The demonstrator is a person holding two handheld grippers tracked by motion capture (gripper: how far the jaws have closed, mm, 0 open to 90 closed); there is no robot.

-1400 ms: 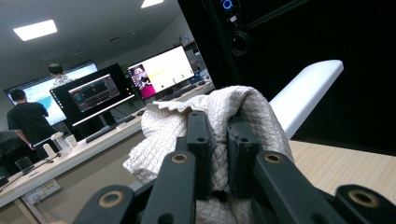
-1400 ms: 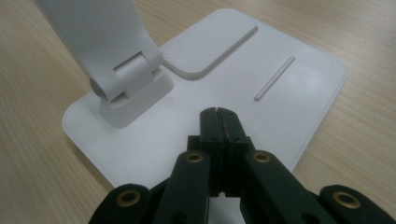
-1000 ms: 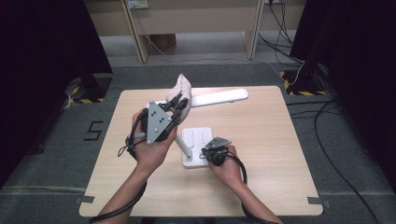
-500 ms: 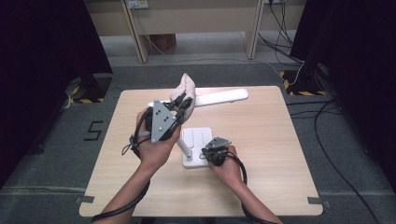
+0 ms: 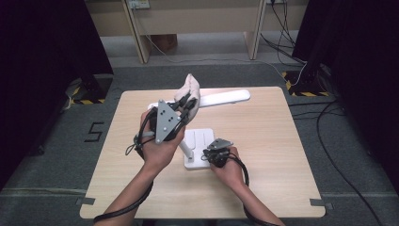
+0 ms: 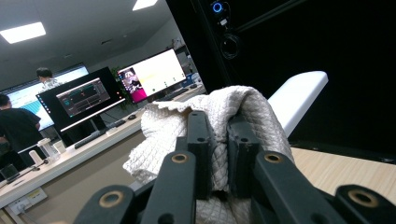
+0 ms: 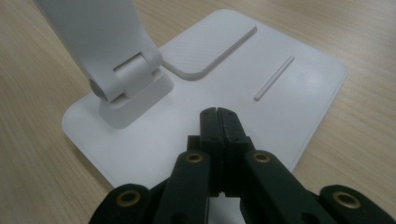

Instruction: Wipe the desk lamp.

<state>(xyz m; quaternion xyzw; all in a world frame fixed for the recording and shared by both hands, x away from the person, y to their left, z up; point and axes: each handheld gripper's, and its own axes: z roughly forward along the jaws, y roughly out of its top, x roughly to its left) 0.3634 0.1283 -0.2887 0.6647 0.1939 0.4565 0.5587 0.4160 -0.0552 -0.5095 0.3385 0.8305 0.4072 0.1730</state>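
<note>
Left gripper [image 5: 186, 104]: gripping a white quilted cloth [image 5: 190, 90], jaws pinching a bunched fold; the hand is holding it raised against the long white lamp head [image 5: 221, 98], toward the far edge of the light wooden table [image 5: 282, 155].
Cloth, close up: in the left gripper view the cloth [image 6: 219, 112] is bulging out around both black jaws, with the lamp head [image 6: 299, 93] just behind it.
Right gripper [image 5: 212, 154]: jaws closed tight with nothing between them, tips pressing on the flat white lamp base [image 5: 200, 141] near the table's middle; in the right gripper view the tips [image 7: 218, 116] are sitting on the base plate [image 7: 289, 102], just beside the hinged arm foot [image 7: 130, 88].
Risk, left: the pinch is taking just a fold, so I'm judging the cloth could be slipping free mid-wipe.
Risk, middle: too hard a push on the head could be folding the hinge or tipping the lamp.
Risk, right: closed tips on smooth plastic could be skidding, letting the base slide.
Surface: pale wood grain, with little on it besides the lamp.
Room: grey carpet floor [image 5: 51, 155], a "5" marked left of the table, cables trailing at the right; monitors [image 6: 154, 74] glowing in the left gripper view.
</note>
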